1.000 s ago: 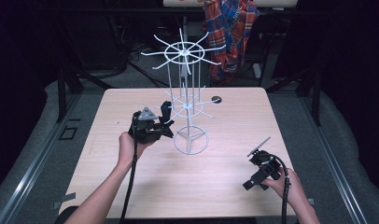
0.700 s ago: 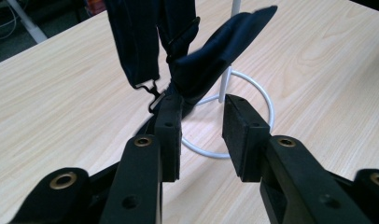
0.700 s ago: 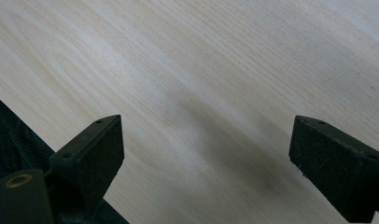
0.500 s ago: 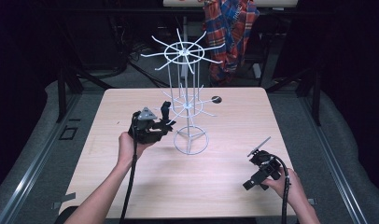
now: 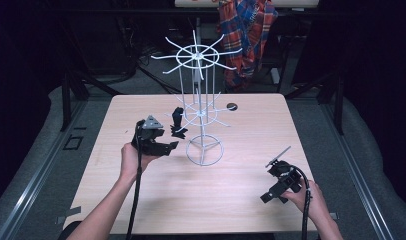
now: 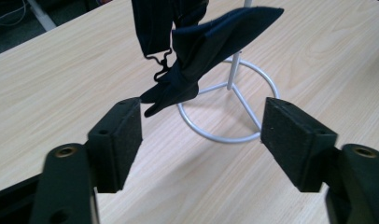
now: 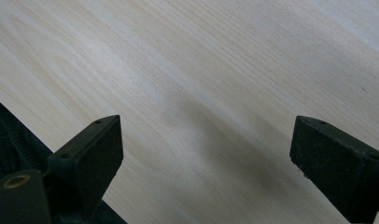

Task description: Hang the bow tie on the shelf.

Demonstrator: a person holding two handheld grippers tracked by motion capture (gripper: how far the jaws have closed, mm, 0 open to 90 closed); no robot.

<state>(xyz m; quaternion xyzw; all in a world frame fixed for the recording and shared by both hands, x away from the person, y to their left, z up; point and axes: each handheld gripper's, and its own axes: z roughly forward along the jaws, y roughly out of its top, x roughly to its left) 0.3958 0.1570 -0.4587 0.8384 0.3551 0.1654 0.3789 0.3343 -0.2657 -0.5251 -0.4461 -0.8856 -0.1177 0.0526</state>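
The left tool (image 5: 161, 144) is held by the left hand (image 5: 133, 159) over the light wooden table (image 5: 141, 200), at about 9 o'clock from the ring base of the white wire rotating display rack (image 5: 201, 117), with the forearm entering from the bottom edge at 7 o'clock and the tool pointing toward 3 o'clock. Its jaws have just been opening and now stand wide apart; in the left gripper view the dark navy fabric bow tie (image 6: 201, 46) hangs ahead of the pads (image 6: 124, 135), its lowest tip just beside the left pad, and is not clamped. The bow tie hangs from a lower arm of the rack, long axis roughly vertical, lower end tilted toward the left tool. The right tool (image 5: 278, 177) is held low over the table at 4 o'clock from the rack base, pointing toward 11 o'clock, jaws spread wide with nothing between them. A small black round disc (image 5: 232, 106) lies on the table at 1 o'clock from the rack base.
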